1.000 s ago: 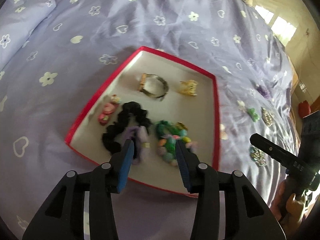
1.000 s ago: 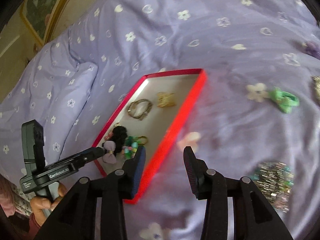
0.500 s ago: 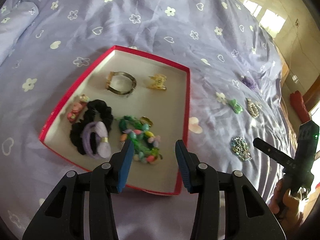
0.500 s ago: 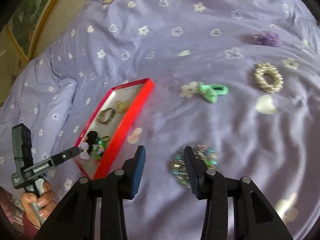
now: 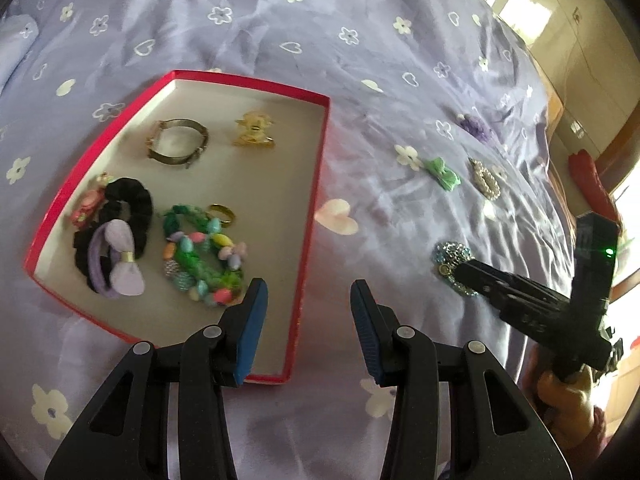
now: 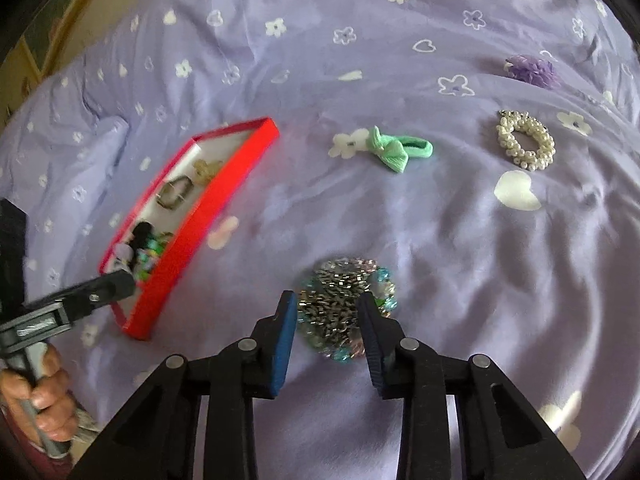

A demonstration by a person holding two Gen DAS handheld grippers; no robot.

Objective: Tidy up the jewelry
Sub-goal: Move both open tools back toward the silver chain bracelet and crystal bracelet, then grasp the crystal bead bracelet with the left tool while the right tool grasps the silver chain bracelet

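A red-rimmed tray (image 5: 316, 184) lies on the lilac bedsheet and holds a metal bangle (image 5: 176, 148), a gold clip (image 5: 254, 134), a black scrunchie with a lilac bow (image 5: 120, 256) and a beaded bracelet (image 5: 204, 256). My left gripper (image 5: 306, 308) is open and empty above the tray's near right corner. My right gripper (image 6: 326, 320) is open, its jaws either side of a sparkly beaded bracelet (image 6: 346, 304) on the sheet. That bracelet also shows in the left wrist view (image 5: 454, 258).
On the sheet to the right lie a green bow tie (image 6: 400, 150), a pearl bracelet (image 6: 526, 144) and a purple flower piece (image 6: 532, 70). The tray also shows in the right wrist view (image 6: 224, 200). A pillow sits far left.
My left gripper has drawn back to the right from over the tray, leaving the lilac bow inside. My right gripper has swung right and down onto the sparkly bracelet.
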